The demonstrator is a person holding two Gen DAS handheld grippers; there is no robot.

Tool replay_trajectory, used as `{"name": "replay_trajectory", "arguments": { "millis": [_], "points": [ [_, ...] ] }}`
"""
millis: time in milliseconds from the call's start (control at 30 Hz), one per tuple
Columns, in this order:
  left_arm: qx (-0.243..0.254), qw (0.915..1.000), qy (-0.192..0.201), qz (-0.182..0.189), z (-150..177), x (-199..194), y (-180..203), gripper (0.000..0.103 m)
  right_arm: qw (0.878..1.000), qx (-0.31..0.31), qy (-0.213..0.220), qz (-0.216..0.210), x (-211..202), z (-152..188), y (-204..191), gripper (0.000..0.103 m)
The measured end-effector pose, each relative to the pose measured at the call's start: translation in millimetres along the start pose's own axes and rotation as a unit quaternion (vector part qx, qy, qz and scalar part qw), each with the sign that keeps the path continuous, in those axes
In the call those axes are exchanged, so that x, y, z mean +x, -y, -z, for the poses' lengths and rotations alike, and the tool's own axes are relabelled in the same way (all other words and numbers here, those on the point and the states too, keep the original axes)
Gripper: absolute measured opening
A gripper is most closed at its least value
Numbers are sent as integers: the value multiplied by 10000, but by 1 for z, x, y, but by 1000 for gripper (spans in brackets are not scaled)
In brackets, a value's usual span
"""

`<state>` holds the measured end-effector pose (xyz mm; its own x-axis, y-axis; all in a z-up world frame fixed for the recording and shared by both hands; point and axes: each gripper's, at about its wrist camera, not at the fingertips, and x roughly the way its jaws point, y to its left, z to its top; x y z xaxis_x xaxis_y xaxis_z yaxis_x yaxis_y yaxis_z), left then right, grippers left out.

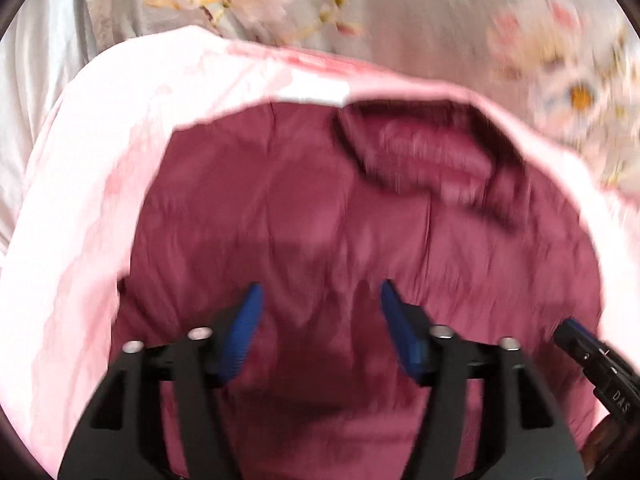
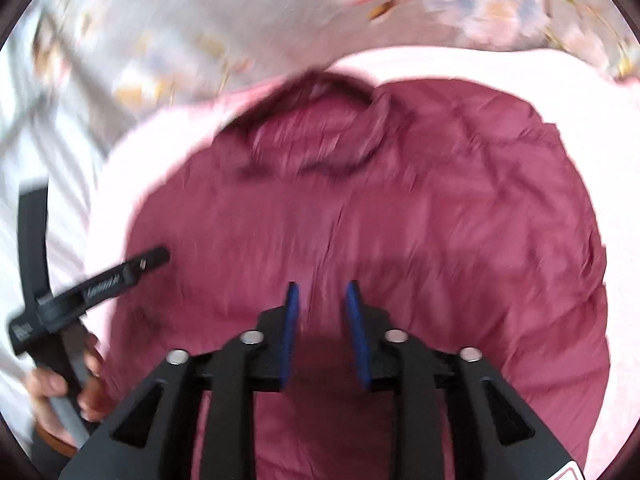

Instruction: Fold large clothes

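Hovering over the maroon jacket (image 1: 320, 216) on the pink sheet (image 1: 80, 200), left gripper (image 1: 320, 300) wide, right gripper (image 2: 322, 296) narrower — both empty, seemingly lining up a fold.

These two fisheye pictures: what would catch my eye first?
A big maroon puffy jacket fills the middle of both views, spread on a pale pink sheet, its collar at the far end. Nearest the camera, each gripper shows blue pads: the left gripper stands open above the jacket, and so does the right gripper. Beyond lies a flowered cloth.
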<state>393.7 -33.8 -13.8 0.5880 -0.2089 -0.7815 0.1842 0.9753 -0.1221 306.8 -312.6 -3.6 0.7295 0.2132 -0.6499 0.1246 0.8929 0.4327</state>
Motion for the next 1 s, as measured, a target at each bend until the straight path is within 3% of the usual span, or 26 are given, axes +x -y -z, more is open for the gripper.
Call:
{"name": "replay_trajectory", "arguments": {
  "millis": [133, 233, 333, 367, 400, 433, 467, 600, 700, 767, 1000],
  "points": [
    [-361, 9992, -121, 105, -50, 28, 0, 63, 9986, 485, 87, -167, 23, -42, 15, 35],
    [-611, 9965, -374, 422, -68, 55, 4, 63, 9937, 977, -141, -527, 54, -57, 25, 35],
    [-811, 9930, -582, 630, -77, 86, 10, 61, 9904, 1214, -294, -601, 78, -62, 30, 35],
    [-833, 9924, -596, 681, -77, 91, 12, 50, 9905, 1202, -312, -591, 83, -63, 30, 33],
    [-849, 9912, -699, 734, -77, 95, 13, 29, 9919, 1110, -274, -552, 86, -65, 28, 28],
    [-813, 9900, -778, 845, -76, 98, 16, 17, 9939, 971, -190, -482, 84, -66, 25, 13],
    [-783, 9893, -827, 915, -74, 99, 17, 7, 9954, 848, -109, -432, 80, -66, 23, 10],
    [-489, 9938, -571, 820, -66, 91, 21, 5, 9996, 64, 277, 62, 63, -63, 8, 9],
    [-304, 9969, -477, 540, -57, 93, 20, 0, 9991, -76, 14, 421, 83, -57, 12, 9],
    [-238, 9974, -522, 438, -49, 104, 17, 0, 9989, 2, -116, 445, 94, -53, 20, 8],
    [79, 9996, -192, 211, -42, 103, 25, 0, 9961, -454, 20, 750, 103, -47, 12, 6]
  ]
}}
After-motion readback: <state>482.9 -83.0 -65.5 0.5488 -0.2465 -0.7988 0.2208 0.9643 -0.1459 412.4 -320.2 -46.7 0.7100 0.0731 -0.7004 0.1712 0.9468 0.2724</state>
